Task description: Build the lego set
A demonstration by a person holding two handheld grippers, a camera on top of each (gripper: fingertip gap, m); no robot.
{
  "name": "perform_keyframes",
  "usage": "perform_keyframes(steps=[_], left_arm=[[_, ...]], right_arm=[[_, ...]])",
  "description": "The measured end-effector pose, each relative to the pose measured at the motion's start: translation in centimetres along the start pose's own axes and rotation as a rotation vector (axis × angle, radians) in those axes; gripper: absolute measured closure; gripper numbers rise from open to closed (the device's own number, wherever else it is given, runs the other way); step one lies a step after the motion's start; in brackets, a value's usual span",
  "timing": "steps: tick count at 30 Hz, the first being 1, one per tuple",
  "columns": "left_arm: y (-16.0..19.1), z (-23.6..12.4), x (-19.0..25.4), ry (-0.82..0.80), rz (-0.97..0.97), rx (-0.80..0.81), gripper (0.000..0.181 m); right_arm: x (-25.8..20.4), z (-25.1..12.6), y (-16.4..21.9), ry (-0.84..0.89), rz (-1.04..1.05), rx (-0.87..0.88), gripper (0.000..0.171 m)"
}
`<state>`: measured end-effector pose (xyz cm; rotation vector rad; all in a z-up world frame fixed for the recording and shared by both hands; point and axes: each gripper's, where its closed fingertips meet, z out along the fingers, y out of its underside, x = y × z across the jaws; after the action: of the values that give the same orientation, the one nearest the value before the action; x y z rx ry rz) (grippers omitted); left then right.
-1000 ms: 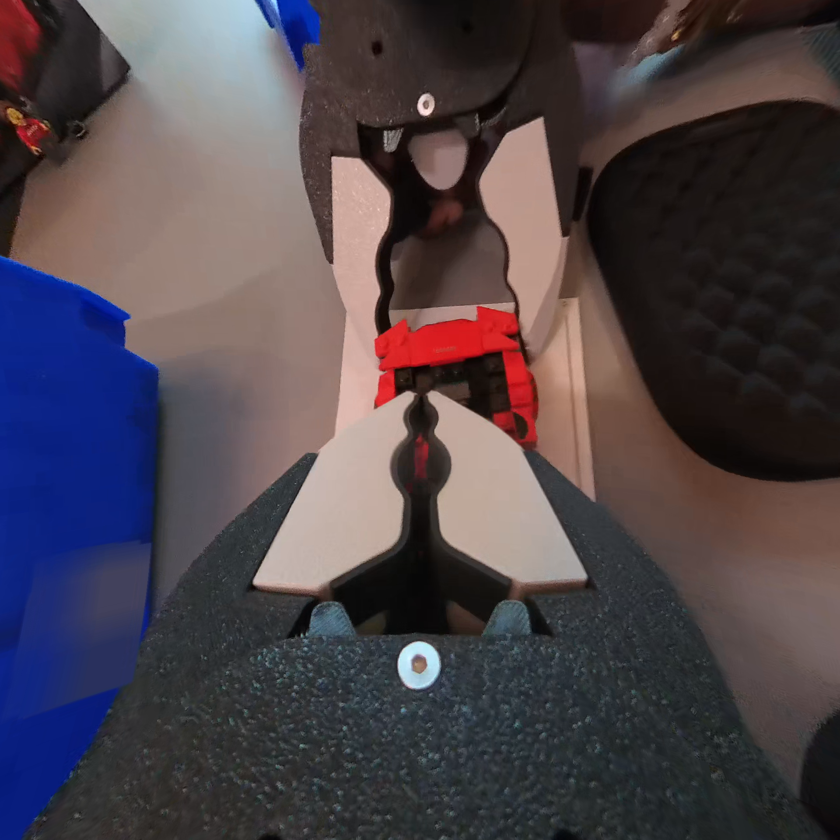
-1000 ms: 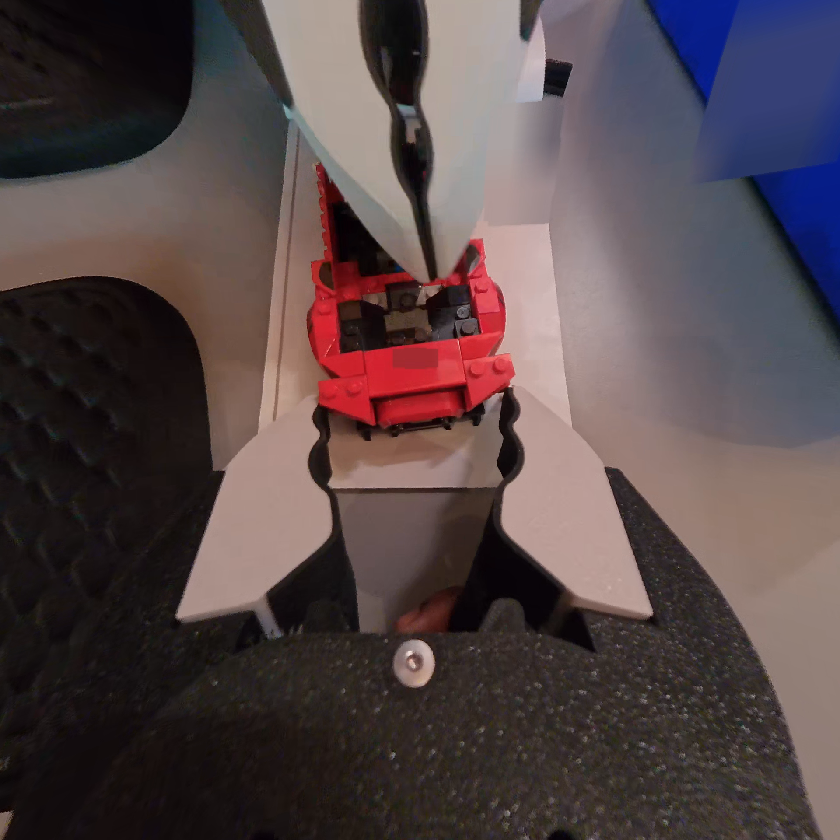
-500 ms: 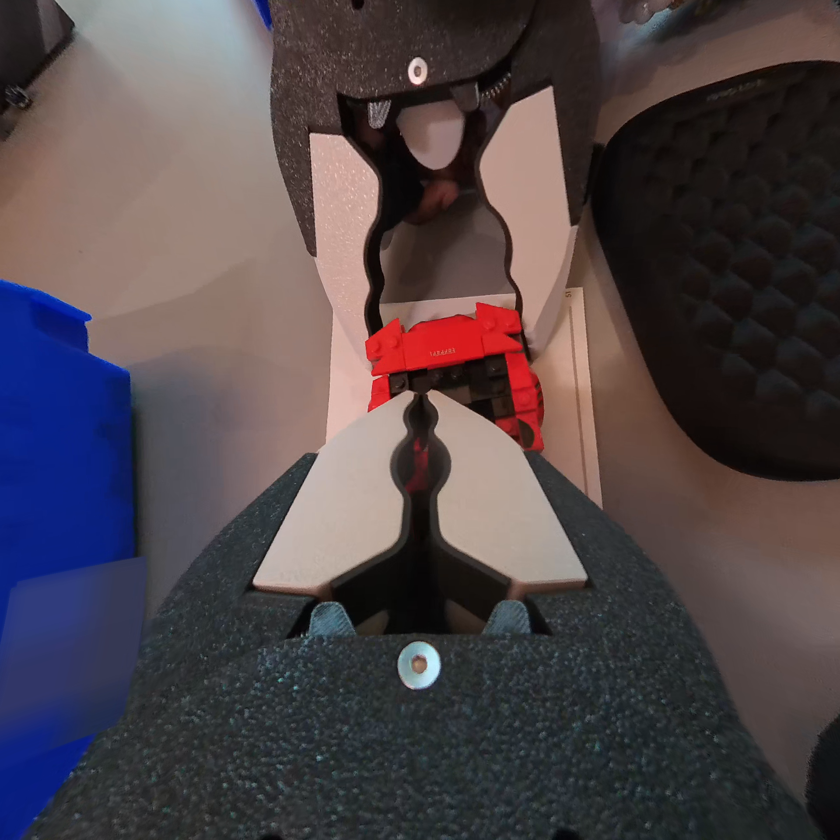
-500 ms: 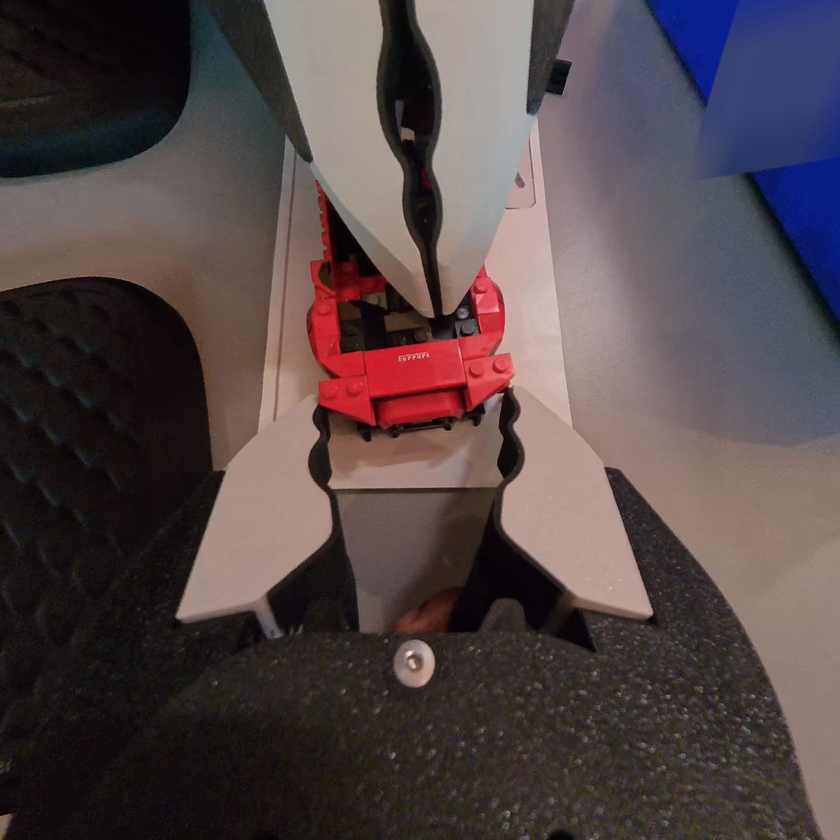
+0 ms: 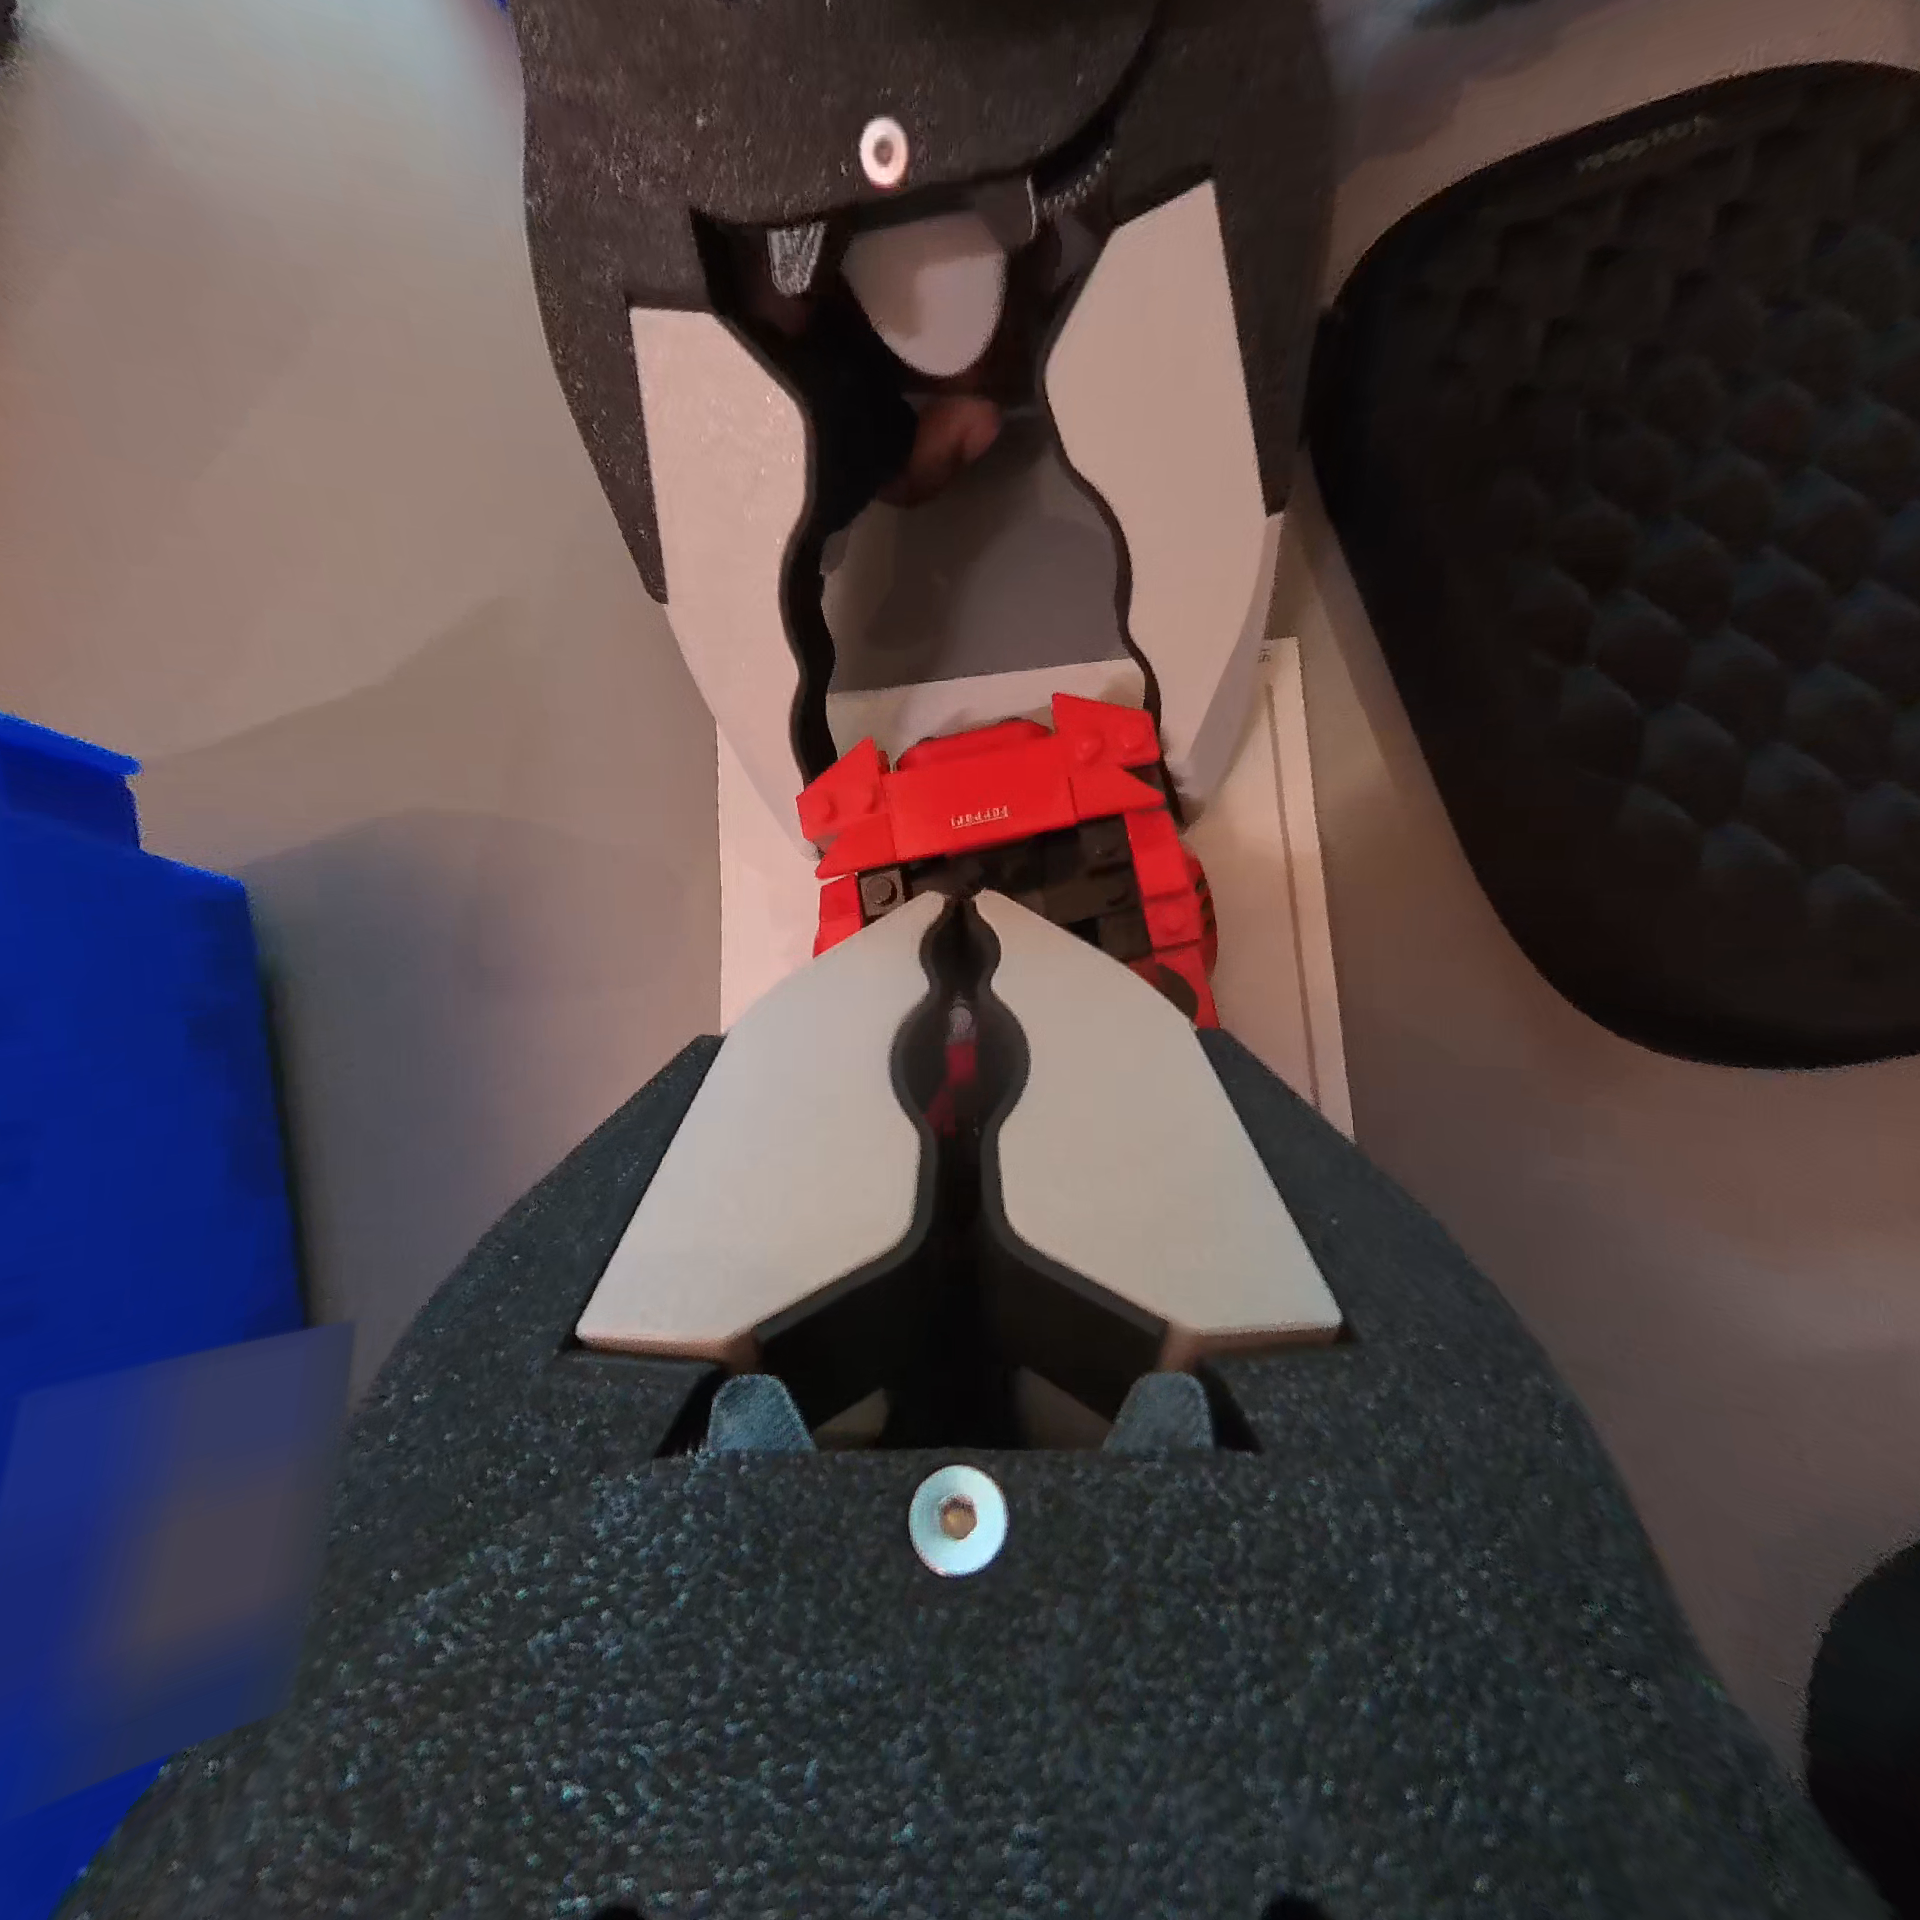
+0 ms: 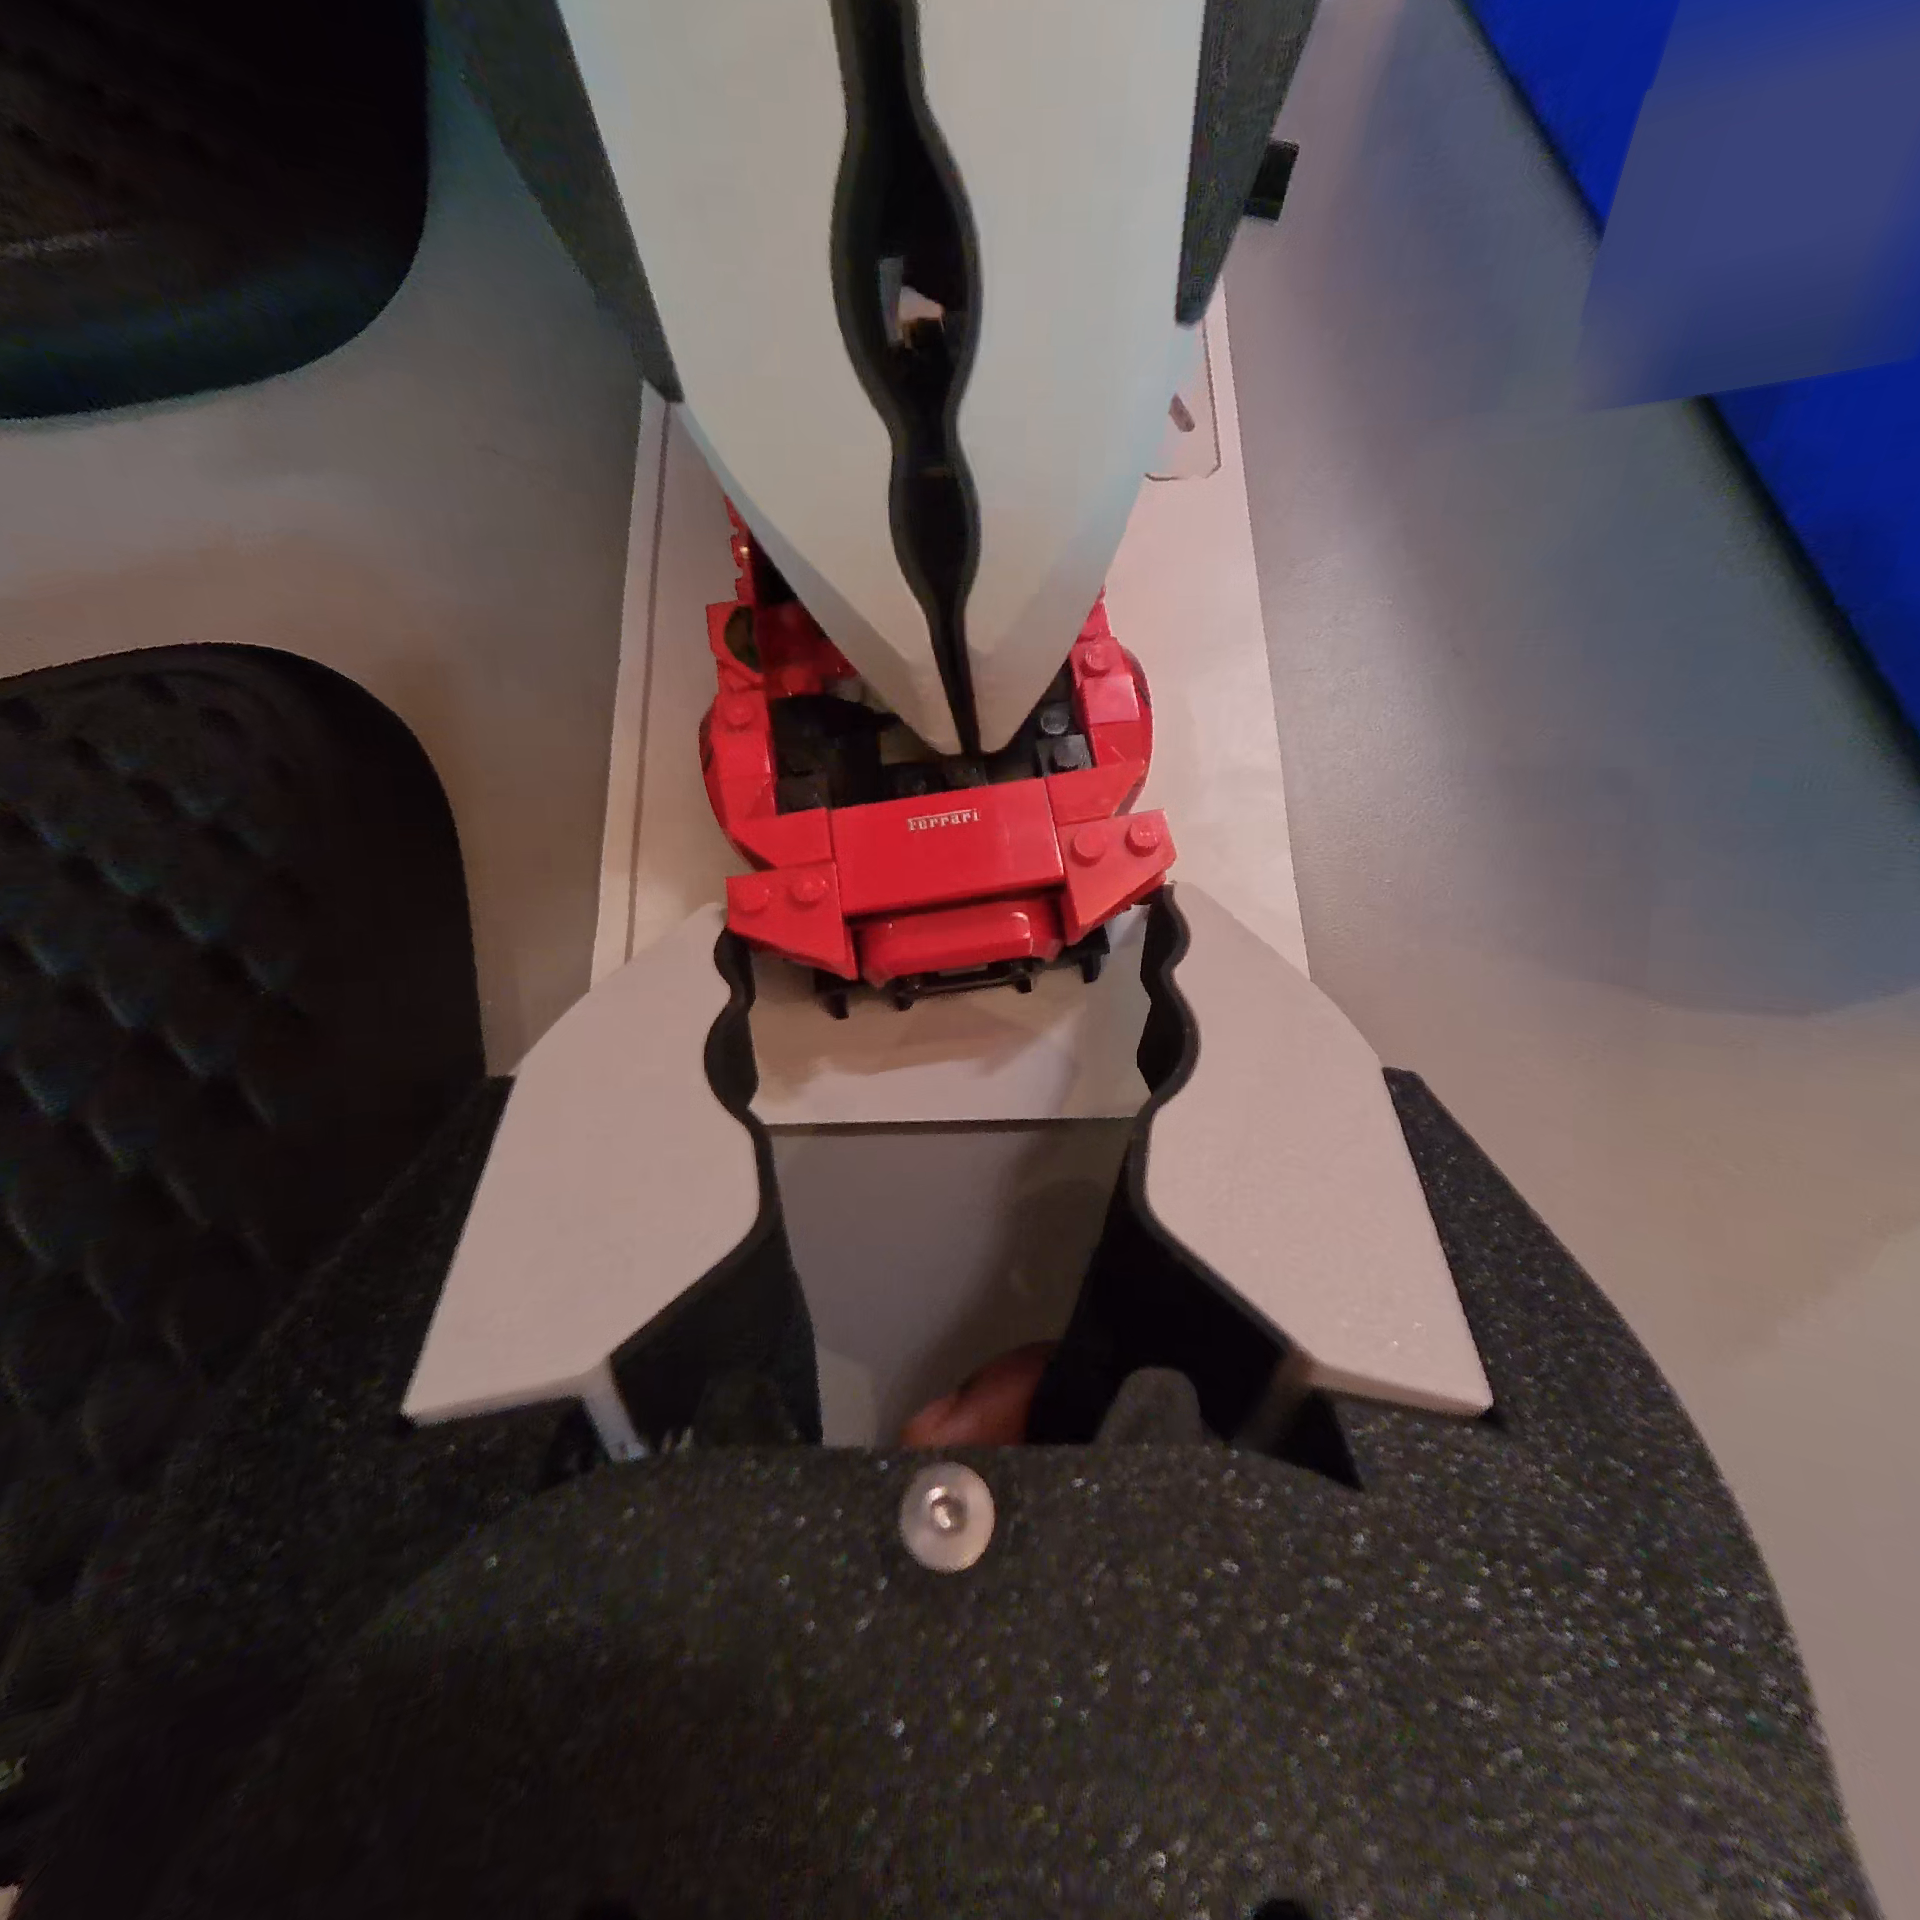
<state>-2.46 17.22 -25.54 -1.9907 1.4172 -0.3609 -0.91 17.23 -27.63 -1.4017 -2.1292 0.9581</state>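
Pressing step: your closed left gripper [image 5: 961,914] bears on the red brick car [image 6: 925,831]; the spread right gripper [image 6: 945,935] must brace its near end.

Blue bin [image 5: 114,1091] at left edge, black quilted pad [image 5: 1662,582] at right, both on grey tabletop [image 5: 312,520].

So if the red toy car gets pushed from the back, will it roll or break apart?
The toy car is probably light and likely slides on the white sheet; no wheels show. Built from bricks with an open middle, bits may pop off.
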Motion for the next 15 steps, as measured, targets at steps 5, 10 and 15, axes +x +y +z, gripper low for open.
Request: perform_keyframes(steps=[5, 10, 15], left_arm=[[-1.6, -2.0, -0.7, -0.045, 0.037, 0.088, 0.181], [0.6, -5.4, -0.6, -0.070, -0.056, 0.119, 0.114], [6.5, -4.3, 2.8, 0.009, -0.147, -0.051, 0.091]], right_arm=[[0.0, 0.1, -0.1, -0.003, 0.005, 0.017, 0.099], [0.0, 0.1, -0.1, 0.000, 0.006, 0.020, 0.099], [0.1, 0.1, -0.2, 0.001, 0.013, 0.025, 0.099]])
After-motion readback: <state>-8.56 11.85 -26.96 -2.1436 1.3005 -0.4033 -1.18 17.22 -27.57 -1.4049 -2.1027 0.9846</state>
